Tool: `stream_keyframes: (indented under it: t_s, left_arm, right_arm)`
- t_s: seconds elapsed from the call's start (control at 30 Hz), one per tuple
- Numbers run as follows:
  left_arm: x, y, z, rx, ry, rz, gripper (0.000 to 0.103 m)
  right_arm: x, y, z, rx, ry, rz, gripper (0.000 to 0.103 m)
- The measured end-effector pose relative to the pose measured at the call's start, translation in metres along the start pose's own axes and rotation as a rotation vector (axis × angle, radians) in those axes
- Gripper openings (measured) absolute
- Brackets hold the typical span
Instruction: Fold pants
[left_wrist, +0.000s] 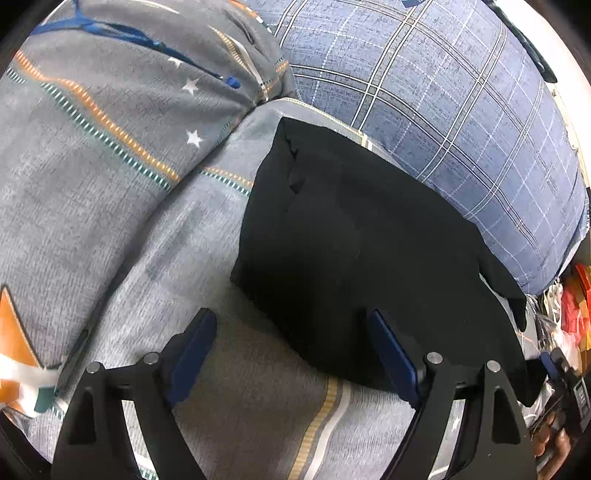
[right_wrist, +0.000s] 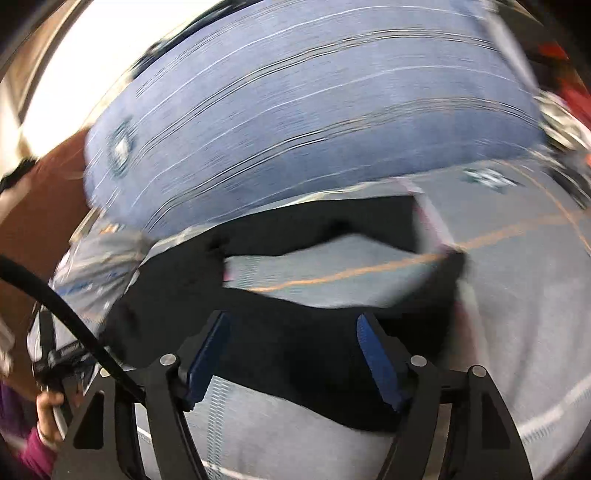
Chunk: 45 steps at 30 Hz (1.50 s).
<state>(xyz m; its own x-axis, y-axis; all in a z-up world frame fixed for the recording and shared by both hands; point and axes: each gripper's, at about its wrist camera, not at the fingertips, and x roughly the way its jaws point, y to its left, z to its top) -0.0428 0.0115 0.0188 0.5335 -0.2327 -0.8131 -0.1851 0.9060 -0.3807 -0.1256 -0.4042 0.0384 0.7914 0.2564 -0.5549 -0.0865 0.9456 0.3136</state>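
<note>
Black pants (left_wrist: 351, 236) lie on a grey patterned bed sheet (left_wrist: 155, 243), folded into a broad dark slab. My left gripper (left_wrist: 291, 325) is open and empty, just above the near corner of the pants; its right finger (left_wrist: 391, 354) is over the fabric. In the blurred right wrist view the pants (right_wrist: 288, 343) spread under my right gripper (right_wrist: 291, 332), with a gap of sheet showing between two dark parts. The right gripper is open and empty, low over the cloth.
A grey star-patterned pillow (left_wrist: 110, 96) lies at the left and a blue plaid pillow (left_wrist: 443, 103) behind the pants, also in the right wrist view (right_wrist: 314, 118). Red and orange clutter (left_wrist: 572, 306) sits off the bed's right side. A hand (right_wrist: 48, 417) holds the other gripper.
</note>
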Motion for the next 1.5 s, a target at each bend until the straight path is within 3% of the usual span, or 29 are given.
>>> stream_keyframes:
  t_s: [0.17,0.27,0.33,0.4,0.5,0.53,0.57,0.6,0.73,0.9,1.0,1.1,1.23,1.33,1.4,1.5]
  left_arm:
    - [0.01,-0.012,0.009,0.024,0.004,-0.009,0.084]
    - [0.015,-0.018,0.011,0.054,0.003,-0.025,0.084]
    - [0.014,-0.024,0.011,0.084,0.004,-0.04,0.068]
    - [0.016,-0.032,0.012,0.127,0.01,-0.008,0.041]
    - [0.016,-0.036,0.013,0.163,0.007,0.001,0.027]
    - [0.014,-0.036,0.014,0.167,0.003,0.0,0.023]
    - [0.011,-0.035,0.014,0.17,-0.002,-0.001,0.017]
    - [0.007,-0.033,0.015,0.17,-0.009,-0.008,0.017]
    - [-0.024,-0.023,0.02,0.178,-0.059,-0.04,0.016]
    - [-0.031,-0.009,0.013,0.177,-0.049,-0.008,0.016]
    - [-0.015,-0.002,0.006,0.165,-0.018,0.03,0.016]
    - [-0.004,0.002,0.0,0.16,-0.009,0.049,0.016]
    - [-0.012,-0.002,-0.005,0.188,-0.039,0.076,0.019]
    - [-0.024,-0.001,-0.006,0.177,-0.049,0.082,0.04]
    - [-0.035,0.002,-0.01,0.168,-0.062,0.075,0.058]
    - [-0.049,-0.002,-0.013,0.181,-0.091,0.088,0.06]
  right_arm:
    - [0.062,0.028,0.024,-0.06,0.068,0.099,0.078]
    - [0.104,0.037,0.036,-0.069,0.133,0.107,0.078]
    - [0.128,0.047,0.042,-0.099,0.181,0.118,0.078]
    - [0.144,0.052,0.045,-0.125,0.218,0.131,0.078]
    - [0.166,0.061,0.043,-0.163,0.27,0.138,0.075]
    - [0.171,0.067,0.043,-0.183,0.261,0.132,0.068]
    - [0.172,0.068,0.043,-0.199,0.259,0.124,0.028]
    - [0.176,0.072,0.045,-0.2,0.273,0.113,0.006]
    - [0.16,0.093,0.053,-0.236,0.236,0.16,0.006]
    - [0.147,0.115,0.06,-0.268,0.185,0.219,0.006]
    - [0.163,0.119,0.053,-0.3,0.186,0.153,0.006]
    - [0.183,0.117,0.041,-0.349,0.202,0.002,0.006]
    - [0.174,0.11,0.04,-0.303,0.167,0.024,0.009]
    - [0.143,0.099,0.042,-0.267,0.133,0.047,0.027]
    - [0.112,0.085,0.036,-0.252,0.088,0.042,0.058]
    - [0.07,0.056,0.017,-0.237,0.051,-0.012,0.066]
